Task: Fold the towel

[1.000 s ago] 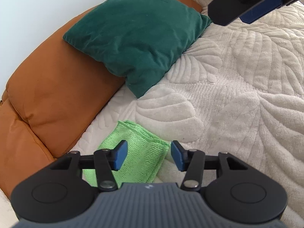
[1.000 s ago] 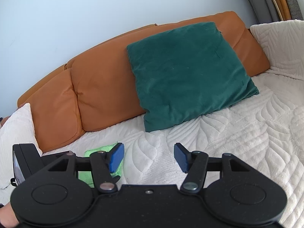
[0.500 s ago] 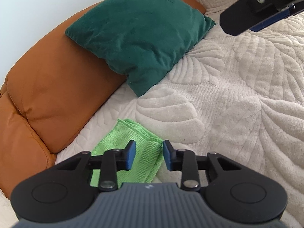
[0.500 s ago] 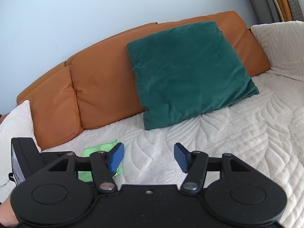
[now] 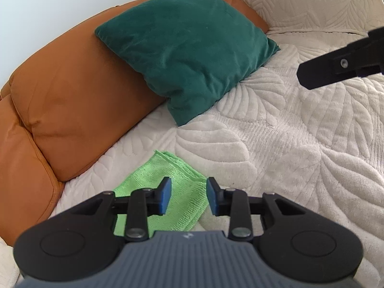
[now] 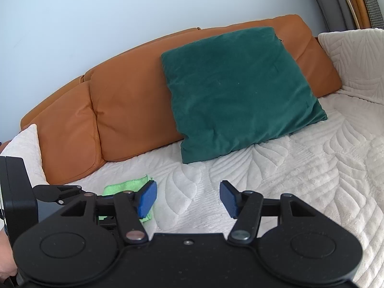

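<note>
Left gripper [image 5: 187, 196] partly open, blue pads apart with nothing pinched between them; jaws narrowed within the past second, and only a strip of the green towel [image 5: 165, 187] showing through the gap, lying below on the bed cover rather than in the grip. Towel already folded into a small layered square, flat on the cream quilted cover [image 5: 288, 148], directly under and just ahead of the left fingertips, one corner pointing away from the tool toward the orange backrest cushion [image 5: 72, 110]. Beyond the towel and further forward, a dark green pillow [image 5: 189, 52] leaning against that backrest. To the upper right of the left tool, a black finger of the other tool reaching in over the quilt, well apart from the towel. Right gripper [image 6: 188, 198] wide open, pads far apart, holding nothing, bare quilt [image 6: 300, 168] visible between them. From the right tool, the towel [image 6: 124, 184] low and to the left, mostly hidden behind the left-hand pad and the linkage, with the left tool's black body crowding in at the far left edge. Green pillow [image 6: 240, 91] straight ahead of the right tool, propped on the orange backrest [image 6: 124, 110]. Contact between either tool and the towel not discernible.
</note>
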Tool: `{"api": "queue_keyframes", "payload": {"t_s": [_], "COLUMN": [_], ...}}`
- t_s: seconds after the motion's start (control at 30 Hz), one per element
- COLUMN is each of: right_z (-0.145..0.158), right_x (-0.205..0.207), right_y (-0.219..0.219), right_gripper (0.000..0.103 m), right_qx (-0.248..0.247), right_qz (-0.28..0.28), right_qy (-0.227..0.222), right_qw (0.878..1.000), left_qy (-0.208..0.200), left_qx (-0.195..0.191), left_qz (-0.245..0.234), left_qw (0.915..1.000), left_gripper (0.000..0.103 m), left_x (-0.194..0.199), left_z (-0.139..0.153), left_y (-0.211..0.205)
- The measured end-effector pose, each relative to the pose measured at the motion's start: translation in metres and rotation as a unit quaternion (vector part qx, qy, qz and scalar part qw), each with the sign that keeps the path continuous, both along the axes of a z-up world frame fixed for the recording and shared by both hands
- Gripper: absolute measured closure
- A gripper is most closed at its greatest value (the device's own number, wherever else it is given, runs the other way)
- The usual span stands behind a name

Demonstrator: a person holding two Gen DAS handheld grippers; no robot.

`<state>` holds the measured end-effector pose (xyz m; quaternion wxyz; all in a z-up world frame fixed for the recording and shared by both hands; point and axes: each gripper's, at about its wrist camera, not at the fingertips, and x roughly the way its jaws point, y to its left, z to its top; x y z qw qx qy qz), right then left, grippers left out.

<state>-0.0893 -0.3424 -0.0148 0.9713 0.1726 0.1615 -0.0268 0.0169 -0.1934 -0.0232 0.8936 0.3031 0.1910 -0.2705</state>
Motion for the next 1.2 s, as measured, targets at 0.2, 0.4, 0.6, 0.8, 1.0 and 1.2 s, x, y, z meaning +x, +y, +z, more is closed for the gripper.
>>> {"api": "queue_keyframes", "payload": {"t_s": [0.2,0.4,0.6,0.8,1.0,1.2], "right_z": [0.0,0.0,0.0,0.0,0.0,0.0], "right_x": [0.001,0.001,0.001,0.002,0.003,0.003], "right_y": [0.0,0.0,-0.001,0.0,0.001,0.0], "right_gripper": [0.044,0.044,0.044,0.044,0.044,0.044], "right_qx": [0.0,-0.001,-0.001,-0.003,-0.003,-0.004], "right_qz": [0.0,0.002,0.002,0.002,0.001,0.002], "right_qy": [0.002,0.003,0.004,0.006,0.008,0.007], "right_qw": [1.0,1.0,1.0,1.0,1.0,1.0], "left_qy": [-0.003,-0.007,-0.009,-0.005,-0.002,0.001], "left_qx": [0.018,0.019,0.016,0.017,0.017,0.017], "left_qz": [-0.016,-0.014,-0.011,-0.012,-0.014,-0.011], "left_qw": [0.9997,0.9997,0.9998,0.9998,0.9997,0.9998], "left_gripper": [0.065,0.065,0.065,0.065,0.065,0.065], "left_x": [-0.007,-0.002,0.0,0.0,0.0,0.002], "left_z": [-0.012,-0.014,-0.01,-0.012,-0.014,-0.014], "left_y": [-0.009,-0.012,-0.01,-0.008,-0.01,-0.009]}}
